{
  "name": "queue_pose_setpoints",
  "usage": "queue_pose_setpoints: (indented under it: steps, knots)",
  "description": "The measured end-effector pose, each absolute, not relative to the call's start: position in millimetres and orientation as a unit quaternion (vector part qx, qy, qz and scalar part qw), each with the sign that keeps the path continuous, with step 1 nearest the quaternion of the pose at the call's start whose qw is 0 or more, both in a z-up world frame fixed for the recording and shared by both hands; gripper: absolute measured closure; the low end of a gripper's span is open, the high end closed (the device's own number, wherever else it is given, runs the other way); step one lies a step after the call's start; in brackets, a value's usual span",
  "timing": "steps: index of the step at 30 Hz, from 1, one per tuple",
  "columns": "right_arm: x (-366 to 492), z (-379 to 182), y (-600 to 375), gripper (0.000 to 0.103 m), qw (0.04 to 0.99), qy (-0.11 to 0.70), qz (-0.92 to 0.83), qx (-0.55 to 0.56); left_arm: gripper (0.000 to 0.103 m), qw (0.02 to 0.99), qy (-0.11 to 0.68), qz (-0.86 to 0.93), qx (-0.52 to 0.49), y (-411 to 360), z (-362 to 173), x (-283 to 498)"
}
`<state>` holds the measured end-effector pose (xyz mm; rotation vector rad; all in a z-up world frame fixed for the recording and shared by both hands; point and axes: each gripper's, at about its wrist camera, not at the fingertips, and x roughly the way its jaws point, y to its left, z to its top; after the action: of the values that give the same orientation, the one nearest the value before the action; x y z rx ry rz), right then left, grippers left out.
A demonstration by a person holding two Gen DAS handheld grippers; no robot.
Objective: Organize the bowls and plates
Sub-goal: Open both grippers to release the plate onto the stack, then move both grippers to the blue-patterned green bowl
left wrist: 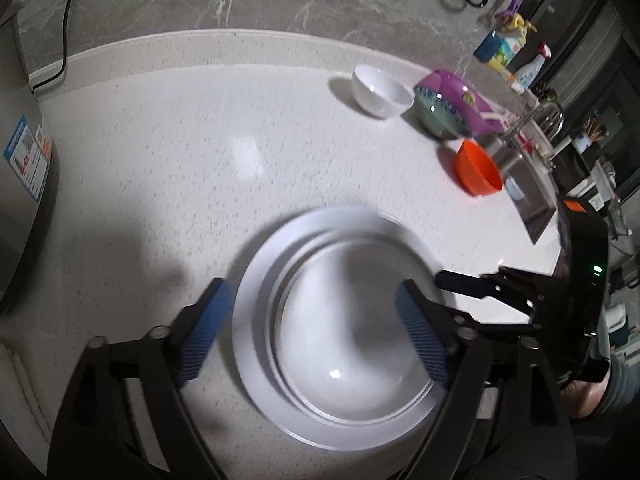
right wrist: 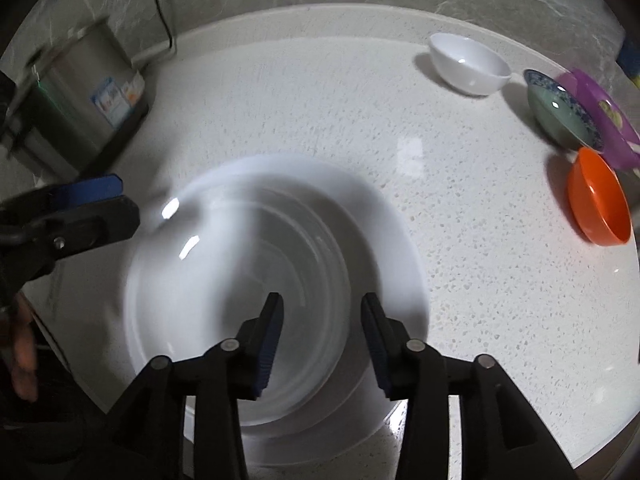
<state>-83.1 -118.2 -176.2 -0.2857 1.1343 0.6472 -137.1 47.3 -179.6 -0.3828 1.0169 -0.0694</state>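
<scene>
A stack of white plates (left wrist: 340, 320) lies on the white speckled counter (left wrist: 200, 160), a smaller plate on a larger one; in the right wrist view the stack (right wrist: 272, 264) looks blurred. My left gripper (left wrist: 316, 332) is open above the stack, its blue pads apart over it. My right gripper (right wrist: 322, 340) is open over the stack's near edge; it also shows in the left wrist view (left wrist: 472, 284) at the stack's right. A white bowl (left wrist: 382, 90), a green patterned bowl (left wrist: 438, 112), a purple plate (left wrist: 468, 100) and an orange bowl (left wrist: 478, 168) stand at the far right.
A steel appliance (right wrist: 80, 108) with a cable stands at the left by the marble wall. A sink with a tap (left wrist: 528, 160) lies beyond the orange bowl. Bottles and a carton (left wrist: 504, 48) stand at the back right.
</scene>
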Motion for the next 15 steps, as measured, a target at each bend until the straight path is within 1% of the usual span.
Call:
queue_pose_setpoints:
  steps: [2, 4, 6, 11, 15]
  knots:
    - [-80, -164, -136, 0.044, 0.798, 0.513, 0.303, -0.092, 0.002, 0.855, 0.483, -0.035, -0.186, 47, -176, -132]
    - [-77, -155, -154, 0.042, 0.805, 0.504, 0.308, -0.055, 0.001, 0.852, 0.489, -0.033, -0.183, 43, -174, -125]
    - [-71, -147, -179, 0.038, 0.813, 0.494, 0.309, -0.014, 0.001, 0.848, 0.495, -0.027, -0.187, 36, -174, -118]
    - [-43, -139, -242, 0.038, 0.817, 0.484, 0.308, 0.066, 0.001, 0.841, 0.495, -0.028, -0.217, 16, -166, -104]
    - [-9, -134, -289, 0.038, 0.818, 0.470, 0.315, 0.103, 0.001, 0.830, 0.504, 0.002, -0.239, -5, -156, -78]
